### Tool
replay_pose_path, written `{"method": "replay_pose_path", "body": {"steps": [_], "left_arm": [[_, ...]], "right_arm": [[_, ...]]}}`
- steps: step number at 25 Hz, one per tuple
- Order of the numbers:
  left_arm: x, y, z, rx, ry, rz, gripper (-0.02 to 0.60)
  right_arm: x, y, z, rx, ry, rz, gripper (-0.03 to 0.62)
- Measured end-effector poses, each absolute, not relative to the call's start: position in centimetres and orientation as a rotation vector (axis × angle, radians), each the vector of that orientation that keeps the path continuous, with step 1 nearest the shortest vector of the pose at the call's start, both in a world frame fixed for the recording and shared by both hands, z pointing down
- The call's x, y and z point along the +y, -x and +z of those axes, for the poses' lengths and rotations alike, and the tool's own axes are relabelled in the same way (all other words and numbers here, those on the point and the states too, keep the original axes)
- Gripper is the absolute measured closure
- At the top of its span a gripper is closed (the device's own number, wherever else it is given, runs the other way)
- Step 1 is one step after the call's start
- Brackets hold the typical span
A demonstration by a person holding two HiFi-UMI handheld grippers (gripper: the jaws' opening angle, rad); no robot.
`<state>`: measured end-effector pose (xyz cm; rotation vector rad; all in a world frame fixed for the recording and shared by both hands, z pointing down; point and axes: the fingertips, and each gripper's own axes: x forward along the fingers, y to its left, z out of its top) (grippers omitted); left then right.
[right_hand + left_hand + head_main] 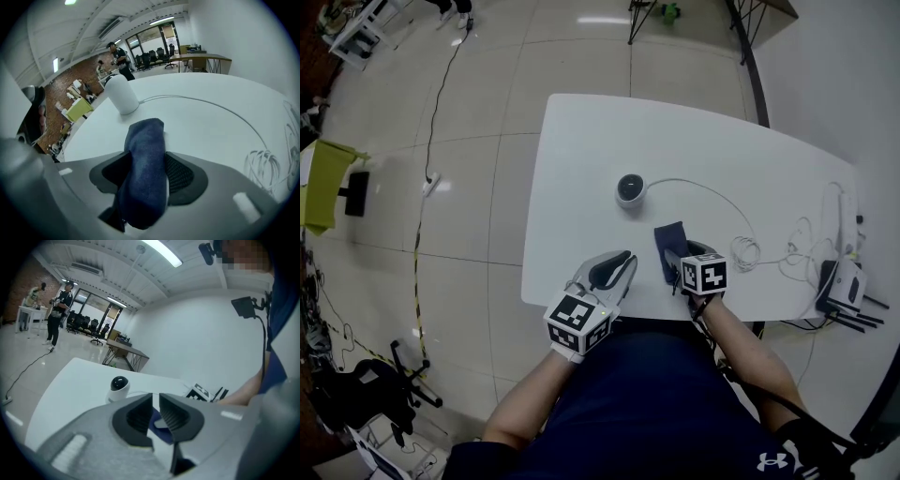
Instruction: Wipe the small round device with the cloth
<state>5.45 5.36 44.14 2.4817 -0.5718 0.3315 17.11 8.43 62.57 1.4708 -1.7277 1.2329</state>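
The left gripper [622, 264] is waiting low centre, at the near edge of the table [581, 141], jaws pinched together on nothing. The small round device [630, 190] is sitting mid-frame, just above. Lower right of it, the blue cloth [668, 236] is lying between the wide-spread jaws of the right gripper [677, 264].

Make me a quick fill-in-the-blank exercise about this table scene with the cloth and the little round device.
1. The cloth lying between the right gripper's jaws is dark ___.
2. The left gripper's jaws are ___, with nothing between them.
3. A white ___ runs from the small round device across the table.
Missing words: blue; shut; cable.
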Motion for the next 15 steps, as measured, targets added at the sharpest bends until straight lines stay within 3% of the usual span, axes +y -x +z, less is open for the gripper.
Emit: {"method": "replay_pose_path", "body": {"steps": [6, 11, 15], "left_arm": [[5.3, -6.8, 44.9, -0.558, -2.469, 0.342, 0.538], [4.5, -6.3, 45.6, -0.592, -2.455, 0.342, 0.538], [3.5, -5.0, 46.3, -0.657, -2.441, 0.349, 0.538]], "right_arm": [[8.4, -15.3, 62.8, -1.782, -1.33, 1.124, 0.471], [6.2, -15.2, 59.9, -1.979, -1.39, 1.211, 0.491], [2.2, -17.0, 55.9, -2.027, -1.502, 1.002, 0.49]]}}
